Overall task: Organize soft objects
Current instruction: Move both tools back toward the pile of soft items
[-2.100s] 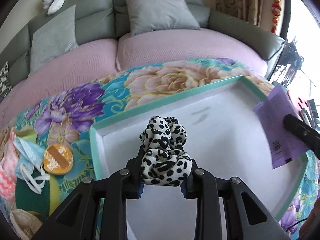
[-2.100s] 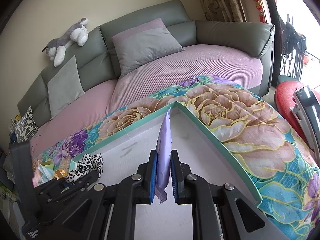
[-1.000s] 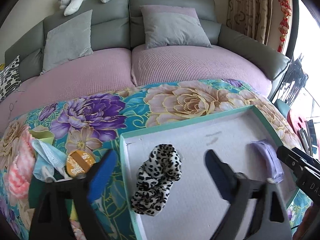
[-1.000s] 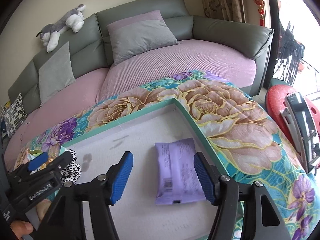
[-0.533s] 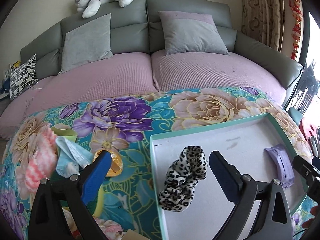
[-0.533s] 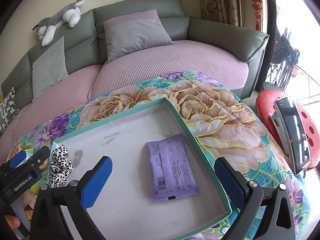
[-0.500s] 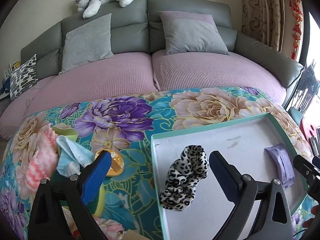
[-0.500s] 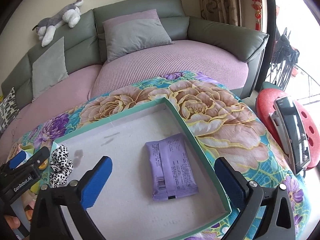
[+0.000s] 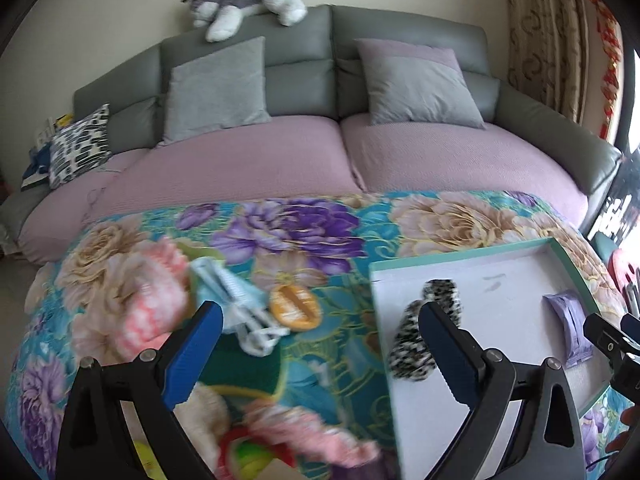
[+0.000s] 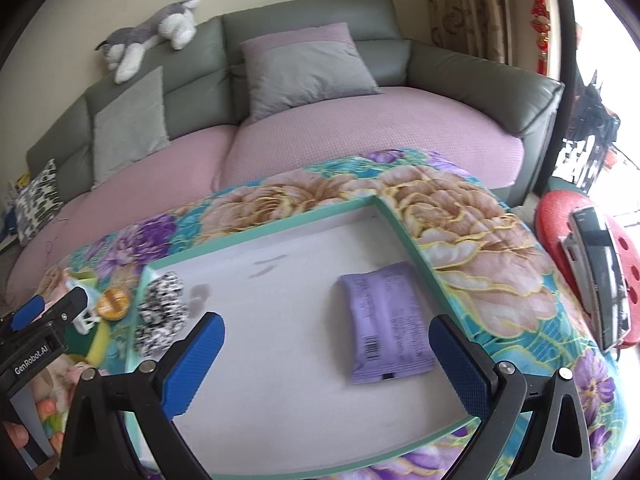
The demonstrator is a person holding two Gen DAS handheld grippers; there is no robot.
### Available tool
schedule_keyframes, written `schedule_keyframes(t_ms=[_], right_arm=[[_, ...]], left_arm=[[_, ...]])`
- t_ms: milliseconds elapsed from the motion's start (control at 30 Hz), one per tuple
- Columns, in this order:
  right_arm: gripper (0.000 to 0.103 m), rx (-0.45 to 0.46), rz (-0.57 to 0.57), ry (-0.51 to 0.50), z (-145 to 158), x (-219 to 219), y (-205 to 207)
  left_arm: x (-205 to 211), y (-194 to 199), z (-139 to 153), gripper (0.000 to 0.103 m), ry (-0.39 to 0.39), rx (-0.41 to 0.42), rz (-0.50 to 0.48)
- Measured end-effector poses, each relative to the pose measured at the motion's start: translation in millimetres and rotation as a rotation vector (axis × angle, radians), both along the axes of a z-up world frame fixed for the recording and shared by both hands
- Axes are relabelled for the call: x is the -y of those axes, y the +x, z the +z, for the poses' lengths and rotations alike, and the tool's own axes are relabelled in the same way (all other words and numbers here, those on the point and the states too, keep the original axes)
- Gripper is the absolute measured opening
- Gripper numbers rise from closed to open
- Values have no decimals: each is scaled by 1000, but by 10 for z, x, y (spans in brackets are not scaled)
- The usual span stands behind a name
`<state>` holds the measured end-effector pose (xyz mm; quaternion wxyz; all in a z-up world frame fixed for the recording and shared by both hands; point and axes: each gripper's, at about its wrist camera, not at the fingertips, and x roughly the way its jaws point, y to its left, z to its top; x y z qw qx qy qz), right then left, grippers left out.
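Floral-covered desk (image 9: 312,224) before a sofa | tray (image 10: 280,222) holds scrunchie (image 10: 160,312), purple packet (image 10: 386,322) | left tool (image 9: 316,352), right tool (image 10: 326,364) both spread, empty | next: centre left tool over face mask (image 9: 236,300), then pinch.

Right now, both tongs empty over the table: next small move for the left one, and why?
Probably swing the left tongs toward the blue face mask and lower onto it. The scrunchie and purple packet already lie in the tray; the mask lies outside it on the floral cloth, nearest the open left tongs.
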<state>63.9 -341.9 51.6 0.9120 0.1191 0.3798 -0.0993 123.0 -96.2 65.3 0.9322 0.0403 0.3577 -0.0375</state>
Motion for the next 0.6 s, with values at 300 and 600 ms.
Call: schedule_keyframes(t_ms=[300, 600], right_arm=[[103, 49, 170, 65, 83, -603, 12], [103, -3, 300, 33, -36, -1209, -44]], left_arm=[[-569, -323, 9, 98, 27, 20, 98], [-1231, -591, 16, 99, -12, 25, 223]])
